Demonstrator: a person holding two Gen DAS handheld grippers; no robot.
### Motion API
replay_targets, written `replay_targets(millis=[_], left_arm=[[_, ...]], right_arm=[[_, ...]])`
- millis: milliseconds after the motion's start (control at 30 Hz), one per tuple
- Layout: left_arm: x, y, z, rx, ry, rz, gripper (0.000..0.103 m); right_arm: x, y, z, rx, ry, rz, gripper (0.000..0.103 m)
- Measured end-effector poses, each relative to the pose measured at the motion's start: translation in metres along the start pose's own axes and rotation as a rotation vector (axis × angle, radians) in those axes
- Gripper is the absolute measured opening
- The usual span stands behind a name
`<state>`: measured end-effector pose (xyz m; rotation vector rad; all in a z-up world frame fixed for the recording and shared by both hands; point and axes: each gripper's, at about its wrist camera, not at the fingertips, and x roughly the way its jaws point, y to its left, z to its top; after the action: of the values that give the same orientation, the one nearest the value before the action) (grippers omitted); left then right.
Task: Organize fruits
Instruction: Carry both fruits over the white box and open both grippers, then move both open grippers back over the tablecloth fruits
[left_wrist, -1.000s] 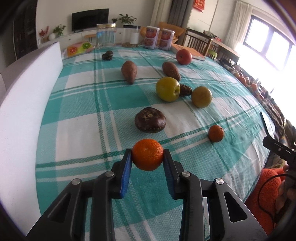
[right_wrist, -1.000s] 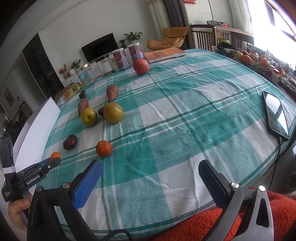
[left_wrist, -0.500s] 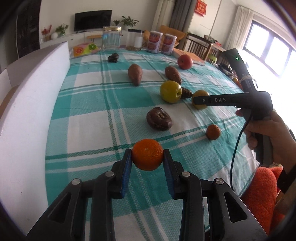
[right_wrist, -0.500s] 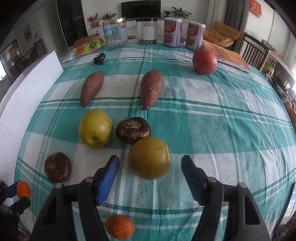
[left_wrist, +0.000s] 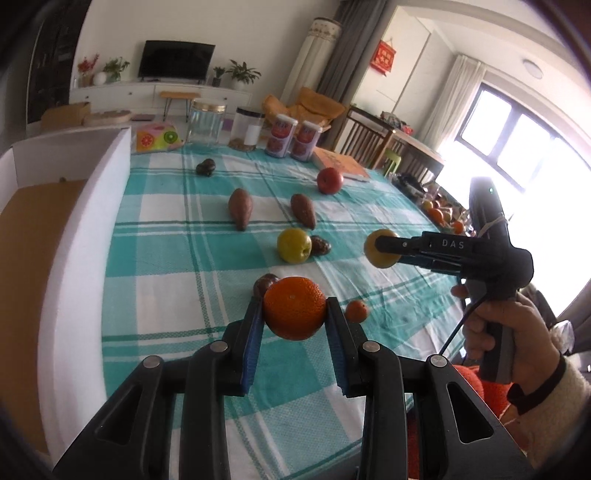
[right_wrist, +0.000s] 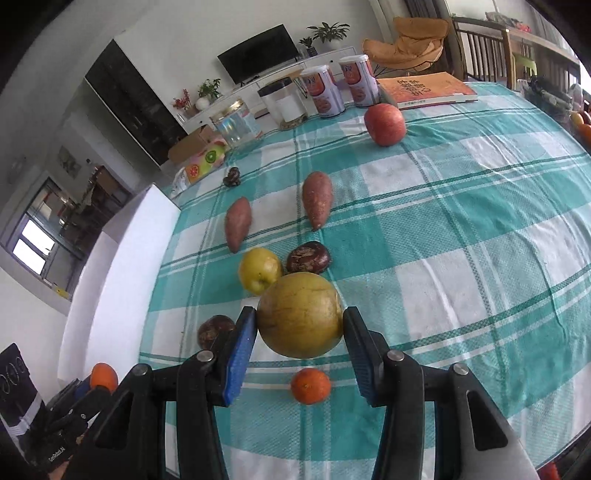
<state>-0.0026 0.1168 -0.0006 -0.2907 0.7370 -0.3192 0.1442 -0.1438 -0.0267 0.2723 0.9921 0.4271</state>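
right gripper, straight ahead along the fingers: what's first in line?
Likely the yellow apple, just beyond the held pear in the right gripper; the dark chestnut sits beside it. Depth is unclear.

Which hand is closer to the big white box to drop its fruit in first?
Probably the left. The left gripper holds the orange near the white box on its side. The right gripper holds the yellow-brown fruit farther away, above the tablecloth.

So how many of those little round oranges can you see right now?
2. One small round orange is clamped in the left gripper, off the checked tablecloth. The other orange lies on the cloth below the right gripper. More may be hidden.
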Motion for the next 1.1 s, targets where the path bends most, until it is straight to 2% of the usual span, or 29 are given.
replay_targets(millis=[67, 133, 300, 433, 600, 767, 900, 933, 967, 1033, 1100], left_arm=[[-0.022, 0.009, 0.008, -0.022, -0.036, -0.002, 0.034], [-0.046, 0.025, 0.016, -0.044, -0.08, 0.029, 0.034], [-0.096, 0.079, 0.022, -0.097, -0.157, 0.214, 0.034], [-0.112, 0.131, 0.01, -0.179, -0.153, 0.368, 0.034], [-0.112, 0.177, -0.011, -0.251, -0.11, 0.522, 0.034], [-0.106, 0.202, -0.026, -0.321, -0.072, 0.591, 0.035], [-0.099, 0.202, -0.034, -0.329, -0.055, 0.612, 0.036], [-0.098, 0.201, -0.035, -0.326, -0.056, 0.617, 0.04], [-0.096, 0.198, -0.034, -0.324, -0.06, 0.62, 0.046], [-0.1, 0.197, -0.033, -0.327, -0.081, 0.643, 0.075], [-0.106, 0.196, -0.03, -0.33, -0.122, 0.66, 0.086]], right_arm=[[0.0, 0.033, 0.0, -0.043, 0.001, 0.059, 0.048], [0.002, 0.073, -0.004, -0.09, 0.008, 0.136, 0.048], [0.022, 0.181, -0.023, -0.224, 0.059, 0.314, 0.048], [0.053, 0.259, -0.048, -0.326, 0.149, 0.418, 0.048], [0.094, 0.329, -0.081, -0.471, 0.225, 0.43, 0.048], [0.133, 0.358, -0.107, -0.553, 0.288, 0.379, 0.048], [0.147, 0.367, -0.119, -0.585, 0.284, 0.343, 0.049], [0.146, 0.368, -0.119, -0.581, 0.275, 0.35, 0.049], [0.146, 0.369, -0.118, -0.575, 0.271, 0.355, 0.056], [0.14, 0.362, -0.112, -0.556, 0.246, 0.354, 0.066], [0.125, 0.346, -0.102, -0.531, 0.195, 0.362, 0.073]])
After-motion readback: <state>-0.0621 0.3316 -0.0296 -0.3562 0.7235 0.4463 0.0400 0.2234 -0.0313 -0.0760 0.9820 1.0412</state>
